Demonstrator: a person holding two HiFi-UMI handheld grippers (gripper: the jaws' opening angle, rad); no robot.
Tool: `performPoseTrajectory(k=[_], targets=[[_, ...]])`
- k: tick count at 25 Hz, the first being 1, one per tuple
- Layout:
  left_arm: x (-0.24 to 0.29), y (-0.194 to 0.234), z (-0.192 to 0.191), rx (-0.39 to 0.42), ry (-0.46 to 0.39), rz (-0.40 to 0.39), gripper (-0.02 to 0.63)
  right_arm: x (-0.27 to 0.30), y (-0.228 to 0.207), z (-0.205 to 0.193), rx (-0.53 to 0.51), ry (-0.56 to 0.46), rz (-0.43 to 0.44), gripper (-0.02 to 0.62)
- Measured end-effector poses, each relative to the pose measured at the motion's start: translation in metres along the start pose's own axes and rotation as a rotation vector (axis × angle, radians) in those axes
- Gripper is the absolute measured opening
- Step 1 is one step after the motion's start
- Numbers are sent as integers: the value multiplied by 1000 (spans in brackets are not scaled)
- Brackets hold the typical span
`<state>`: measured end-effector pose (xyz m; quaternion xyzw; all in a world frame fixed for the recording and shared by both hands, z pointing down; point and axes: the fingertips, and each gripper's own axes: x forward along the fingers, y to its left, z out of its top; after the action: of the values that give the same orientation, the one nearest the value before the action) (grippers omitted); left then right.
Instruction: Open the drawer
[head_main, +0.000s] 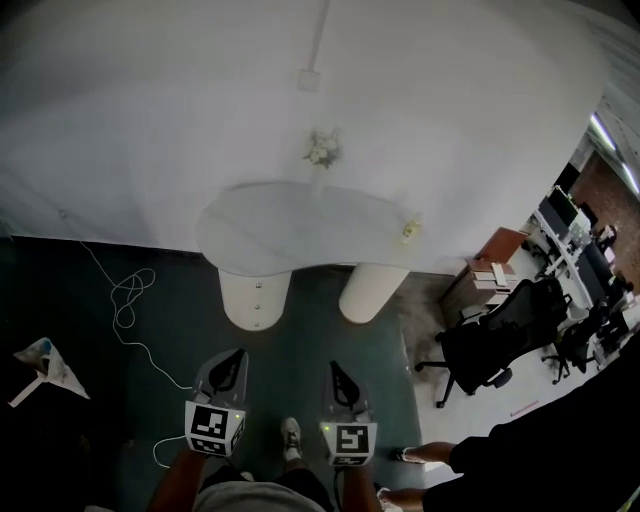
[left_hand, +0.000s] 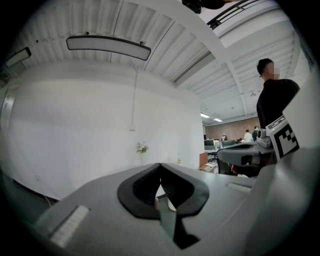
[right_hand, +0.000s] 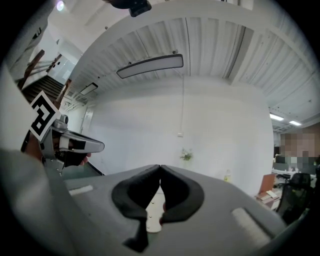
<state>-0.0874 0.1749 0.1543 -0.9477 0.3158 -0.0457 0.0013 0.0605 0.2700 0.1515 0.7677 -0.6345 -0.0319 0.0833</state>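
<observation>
Far left on the dark floor (head_main: 300, 360), a crumpled scrap of paper (head_main: 45, 365) sits half lost in shadow. A thin white cable (head_main: 125, 300) loops beside it, its lower run disappearing behind the left gripper (head_main: 238, 353). That gripper hangs low in the head view, its cube showing a black-and-white square marker, and the arm behind it is cropped by the bottom edge. In the left gripper view its jaws are pressed together at the tips, with nothing between them.

Ahead, a curved white tabletop (head_main: 300, 225) stands against the wall. Under its left end is a round white pedestal, and there's the drawer (head_main: 257, 298). Only small knobs down the front give it away, as the seams are too faint to trace. It looks flush and lies well apart from both grippers. A plain second pedestal (head_main: 372, 290) stands under the right end.

Above the tabletop's back edge, a small bunch of pale flowers (head_main: 322, 148) is too blurred to show what holds it. At the right edge stands a little bottle (head_main: 409, 230) with an unreadable label.

A shoe (head_main: 290, 435) shows between the grippers. The right gripper (head_main: 335, 367) also has its jaws closed tip to tip and empty. In the right gripper view, the knobbed pedestal front peeks through the gap beneath them.

Further right come a brown cabinet (head_main: 490, 270) with a stack on top and a black office chair (head_main: 490, 345). A bystander's foot (head_main: 410, 455) is bottom right, the rest cut off by the corner.
</observation>
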Motion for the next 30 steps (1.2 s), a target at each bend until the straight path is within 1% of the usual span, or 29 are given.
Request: performPoseTrajectory(k=[6,11,15,19,23,26,30], targets=[[61,15,4,-10,18,92,11,71,-37,-7,17,1,94,3],[108,29,4,-29,34,168,11,124,-55,-15,17,55,184,3],[138,43,-4,-40,53,224,11,169,-65,-29,34,39,247,3],[161,60,-15,-61,65,289,11,209,-59,-43,36,48,318,3],[177,78,-28,-64,80,330,11,245,-48,-58,38,57,372,3],[183,94,-39,-65,93,354,11,269,-38,-71,53,79,397,3],[192,122,-57,-75,104,379,11,300,-24,-92,66,91,406,3]])
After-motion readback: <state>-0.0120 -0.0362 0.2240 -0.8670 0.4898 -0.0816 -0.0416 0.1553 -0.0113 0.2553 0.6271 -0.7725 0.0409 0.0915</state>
